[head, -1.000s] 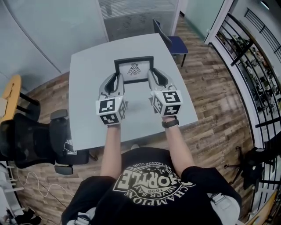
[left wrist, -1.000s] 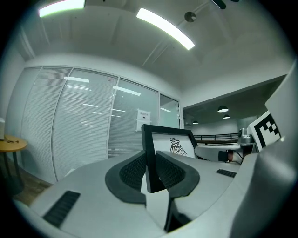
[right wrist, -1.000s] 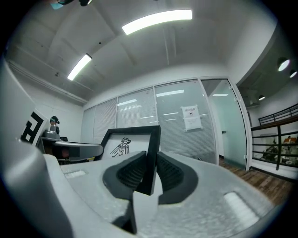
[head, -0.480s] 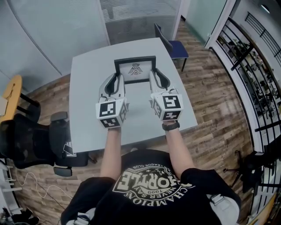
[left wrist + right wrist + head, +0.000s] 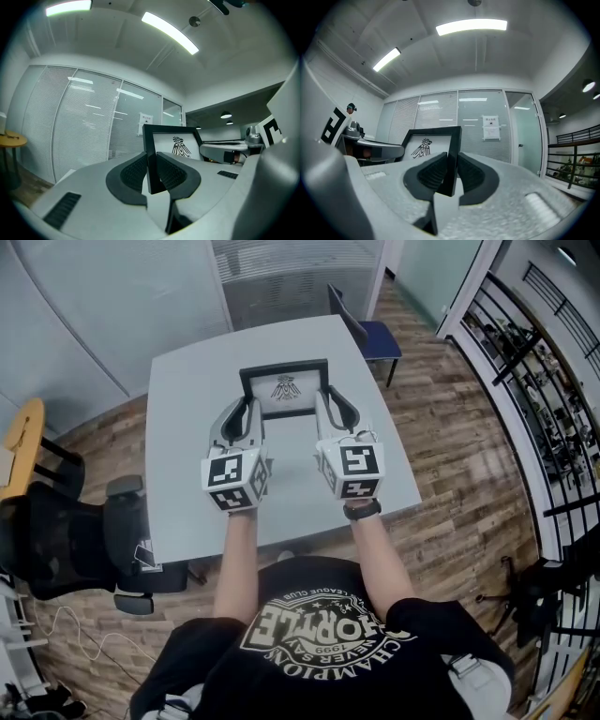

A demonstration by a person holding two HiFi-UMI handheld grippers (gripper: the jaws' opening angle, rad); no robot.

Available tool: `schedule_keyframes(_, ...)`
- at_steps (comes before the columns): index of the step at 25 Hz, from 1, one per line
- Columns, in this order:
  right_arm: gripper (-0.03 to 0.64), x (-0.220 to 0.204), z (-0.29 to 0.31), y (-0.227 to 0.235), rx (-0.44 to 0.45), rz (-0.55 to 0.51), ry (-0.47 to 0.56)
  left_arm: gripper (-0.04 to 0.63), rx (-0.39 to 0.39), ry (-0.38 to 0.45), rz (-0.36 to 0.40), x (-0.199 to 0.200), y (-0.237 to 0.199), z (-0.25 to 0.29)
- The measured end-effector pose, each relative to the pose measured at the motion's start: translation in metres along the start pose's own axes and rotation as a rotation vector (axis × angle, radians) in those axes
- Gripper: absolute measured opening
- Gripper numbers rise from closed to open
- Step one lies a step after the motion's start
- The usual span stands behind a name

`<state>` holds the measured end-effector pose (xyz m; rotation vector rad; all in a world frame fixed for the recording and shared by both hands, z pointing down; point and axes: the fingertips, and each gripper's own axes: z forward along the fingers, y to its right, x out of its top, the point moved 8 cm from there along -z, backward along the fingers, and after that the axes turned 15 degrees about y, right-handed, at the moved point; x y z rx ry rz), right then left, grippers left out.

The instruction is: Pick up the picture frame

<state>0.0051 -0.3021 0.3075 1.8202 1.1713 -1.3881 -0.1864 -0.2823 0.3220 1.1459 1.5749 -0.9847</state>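
Observation:
A black picture frame (image 5: 286,390) with a white picture of a bird emblem is held over the grey table (image 5: 187,427), one gripper on each side edge. My left gripper (image 5: 247,412) is shut on the frame's left edge (image 5: 151,164), which stands clamped between the ribbed black pads. My right gripper (image 5: 328,406) is shut on the right edge (image 5: 452,164) the same way. Both grippers point level and away from me. The bird picture (image 5: 180,146) faces back at the left gripper view, and the picture frame (image 5: 426,146) shows in the right gripper view too.
A blue chair (image 5: 370,329) stands beyond the table's far right corner. A black office chair (image 5: 66,540) sits at the left, with a yellow round stool (image 5: 23,427) behind it. Black railing (image 5: 534,381) runs along the right. Glass walls with blinds (image 5: 93,126) close the room's far side.
Both grippers and the frame have stayed almost in place; the marker cubes show a slight roll, more on the right one.

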Motion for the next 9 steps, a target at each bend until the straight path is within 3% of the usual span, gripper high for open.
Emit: schedule_keyframes(9,0.069,-0.014,0.003,0.003,-0.012,-0.004,-0.033,0.069,0.0,-0.026,-0.009,-0.014,-0.002,0.005)
